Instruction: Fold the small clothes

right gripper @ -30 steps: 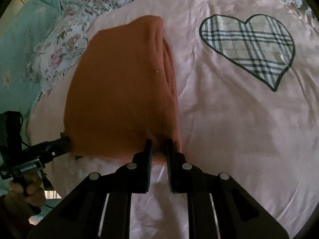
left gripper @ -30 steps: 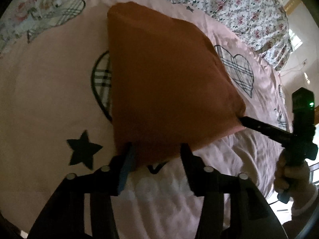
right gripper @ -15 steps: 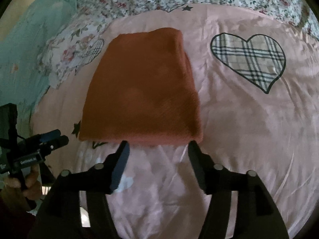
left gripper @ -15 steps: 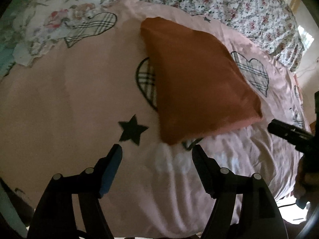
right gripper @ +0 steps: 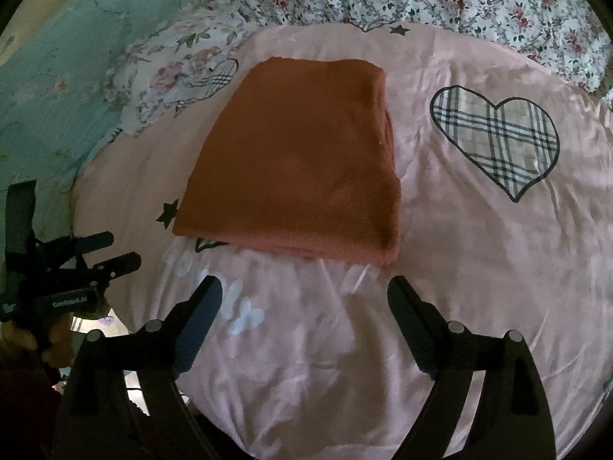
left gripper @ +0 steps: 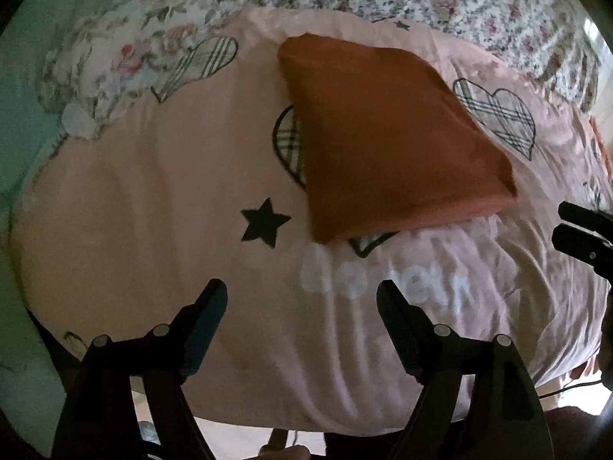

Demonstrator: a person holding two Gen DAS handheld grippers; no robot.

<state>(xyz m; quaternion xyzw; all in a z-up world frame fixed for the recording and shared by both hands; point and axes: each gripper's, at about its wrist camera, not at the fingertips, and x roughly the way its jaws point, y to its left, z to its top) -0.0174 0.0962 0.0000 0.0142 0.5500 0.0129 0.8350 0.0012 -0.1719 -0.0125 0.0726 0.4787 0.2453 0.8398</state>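
We see the rust-orange folded knit cloth (right gripper: 295, 161) lying flat on the pink satin bed cover with plaid hearts (right gripper: 498, 268), just ahead of both tools and touched by neither. The left tool (left gripper: 300, 295) and the right tool (right gripper: 304, 287) have just been opening and now stand wide apart with nothing between their fingers. The cloth's long axis runs away from us, its near short edge facing the tools, and we judge the right tool slightly nearer that edge.
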